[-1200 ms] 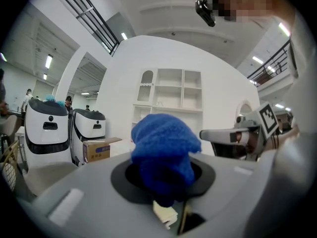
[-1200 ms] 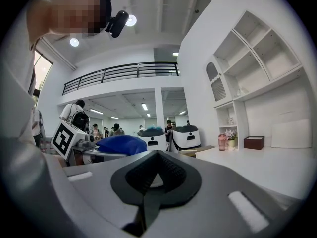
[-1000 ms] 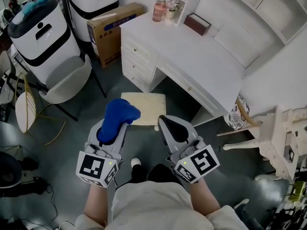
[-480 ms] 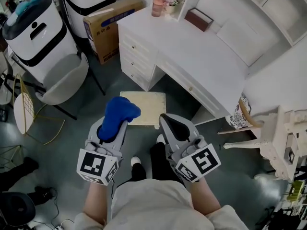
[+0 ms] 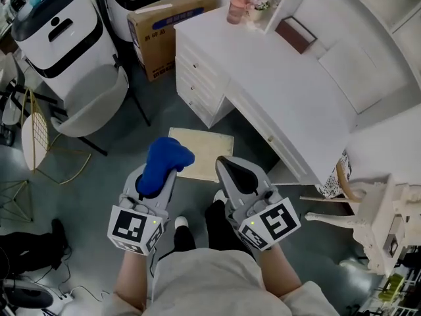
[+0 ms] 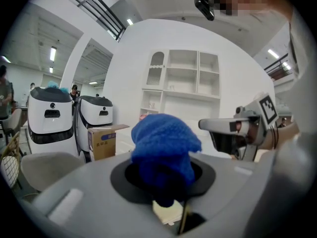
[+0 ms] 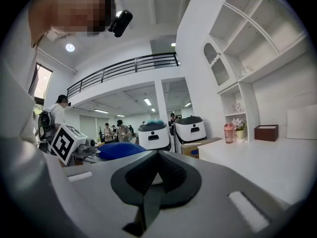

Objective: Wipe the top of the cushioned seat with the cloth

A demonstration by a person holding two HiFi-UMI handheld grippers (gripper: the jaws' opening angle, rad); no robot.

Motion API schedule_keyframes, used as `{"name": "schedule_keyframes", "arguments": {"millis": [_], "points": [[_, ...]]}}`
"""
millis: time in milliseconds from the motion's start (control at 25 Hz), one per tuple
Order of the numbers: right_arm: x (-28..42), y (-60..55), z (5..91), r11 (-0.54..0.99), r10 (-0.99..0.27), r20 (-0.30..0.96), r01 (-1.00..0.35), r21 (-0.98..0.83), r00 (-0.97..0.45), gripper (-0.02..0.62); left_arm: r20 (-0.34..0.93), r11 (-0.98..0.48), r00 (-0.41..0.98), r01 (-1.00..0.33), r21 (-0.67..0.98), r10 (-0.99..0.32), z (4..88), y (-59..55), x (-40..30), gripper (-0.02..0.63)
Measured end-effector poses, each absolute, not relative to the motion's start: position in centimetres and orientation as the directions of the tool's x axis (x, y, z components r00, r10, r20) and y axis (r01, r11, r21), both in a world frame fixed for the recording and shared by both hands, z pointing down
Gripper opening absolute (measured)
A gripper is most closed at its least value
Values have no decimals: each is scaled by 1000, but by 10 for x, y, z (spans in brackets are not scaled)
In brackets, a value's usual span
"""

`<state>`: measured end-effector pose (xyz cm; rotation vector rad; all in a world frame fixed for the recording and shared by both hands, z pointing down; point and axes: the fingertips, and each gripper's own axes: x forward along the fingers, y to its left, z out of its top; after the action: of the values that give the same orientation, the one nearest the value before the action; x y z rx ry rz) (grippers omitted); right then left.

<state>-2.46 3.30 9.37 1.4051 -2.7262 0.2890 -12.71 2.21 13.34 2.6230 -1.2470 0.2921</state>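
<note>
1. Left tongs (image 5: 160,178) are clenched on a blue cloth (image 5: 166,159). In the left gripper view the wad (image 6: 164,145) bulges up out of the dark jaw pads, so it's properly pinched, not just resting there.
2. Right tongs (image 5: 224,164) are closed on nothing. In the right gripper view the two black pads meet in a V with no object between them.
3. Both sets of tongs are held side by side in front of the person's body, close but not touching, each with its marker cube nearest the person.
4. The cushioned seat (image 5: 209,151) is a pale cream square sitting low on the grey floor (image 5: 99,189), just ahead of the tongs and right beside the drawers of the white worktop (image 5: 289,84).
5. From the head view the cloth overlaps the seat's near left corner. I can't tell whether it touches the cushion.
6. On the worktop, at its far end: a pink cup (image 5: 237,9) next to some flowers, plus a brown box (image 5: 297,35).
7. Off to the left there's a grey chair (image 5: 95,107), a cardboard box (image 5: 170,22) and two white-and-black machines (image 5: 59,31) behind them. A gold wire stool (image 5: 34,135) stands at the left edge.
</note>
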Motion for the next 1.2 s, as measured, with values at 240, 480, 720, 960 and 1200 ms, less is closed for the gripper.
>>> {"name": "schedule_keyframes", "arguments": {"millis": [240, 480, 720, 960, 1200], "points": [[-9, -11, 103, 613, -761, 148, -775, -154, -632, -2, 323, -552, 562, -823, 132, -761, 151, -10, -116, 95], [6, -45, 118, 635, -736, 157, -752, -175, -658, -2, 373, -506, 519, -851, 140, -769, 176, -32, -106, 95], [18, -68, 139, 650, -711, 177, -732, -206, -681, -2, 426, -468, 482, -872, 145, -766, 203, -48, -98, 95], [22, -86, 164, 677, -673, 189, -698, -232, -715, -2, 488, -426, 446, -891, 160, -750, 240, -57, -93, 95], [27, -98, 197, 690, -637, 212, -671, -271, -741, -2, 532, -396, 425, -902, 175, -732, 275, -63, -83, 95]]}}
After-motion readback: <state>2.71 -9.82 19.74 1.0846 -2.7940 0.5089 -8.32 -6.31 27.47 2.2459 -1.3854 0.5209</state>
